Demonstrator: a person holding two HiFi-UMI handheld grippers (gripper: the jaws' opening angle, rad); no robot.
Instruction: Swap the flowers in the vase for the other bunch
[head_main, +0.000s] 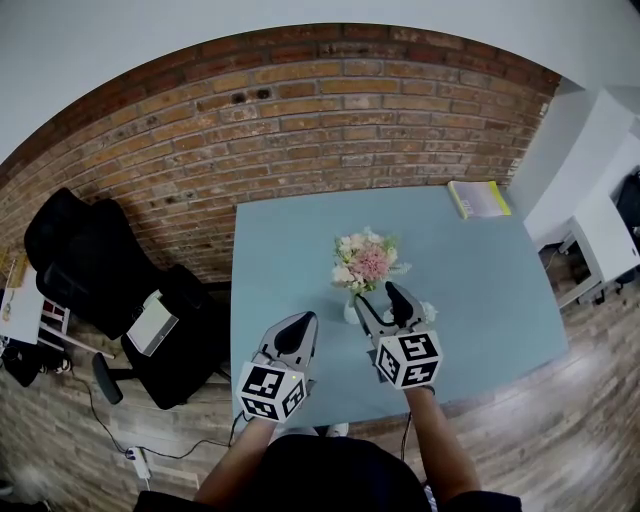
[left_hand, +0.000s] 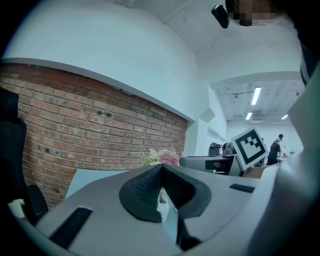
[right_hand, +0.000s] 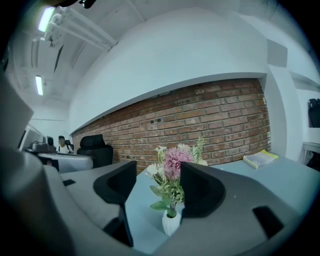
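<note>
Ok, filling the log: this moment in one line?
left gripper shut | right gripper open, facing flowers | flowers in vase

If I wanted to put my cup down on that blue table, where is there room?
The table is bare from the flowers to its left edge, behind them toward the brick wall, and on the right, nearer than the yellow book. The near edge is crowded: left gripper and right gripper sit beside the vase.
</note>
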